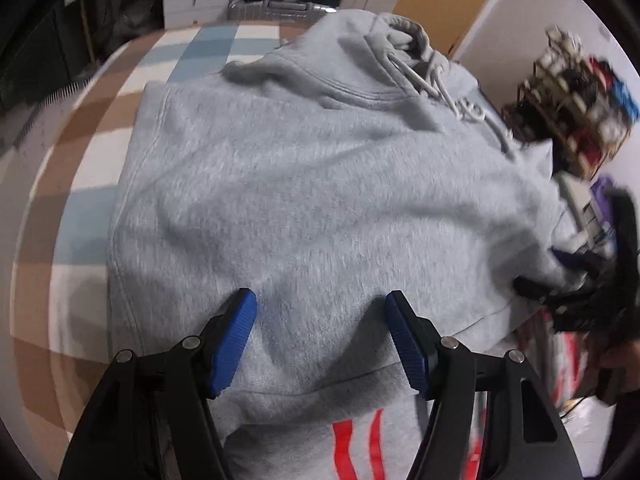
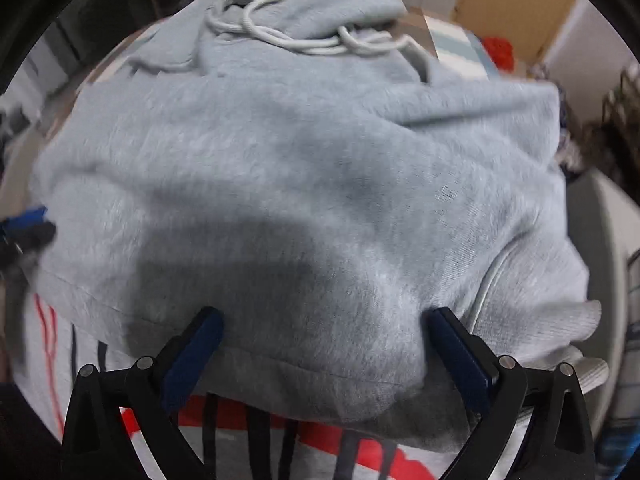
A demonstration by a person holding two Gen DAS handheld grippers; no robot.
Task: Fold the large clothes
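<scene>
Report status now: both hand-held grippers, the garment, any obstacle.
Left hand-held gripper open, right hand-held gripper open, both over the grey fleece hooded sweatshirt. White drawstring loose on the hood. No obstacle seen.

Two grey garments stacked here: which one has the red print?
The lower garment, peeking out under the folded plain grey hoodie. Its red and dark stripes show near the camera; the hoodie has white drawstrings.

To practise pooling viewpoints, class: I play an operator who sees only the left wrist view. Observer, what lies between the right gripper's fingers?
Observer: A folded edge of the grey hoodie bulges between the wide-apart fingers of the right gripper; whether they pinch it, I cannot tell.
Operator: What lies under that edge?
Observer: Printed fabric with red and black stripes.
Operator: Anything beyond the hood?
Observer: A red object, too blurred to name.
</scene>
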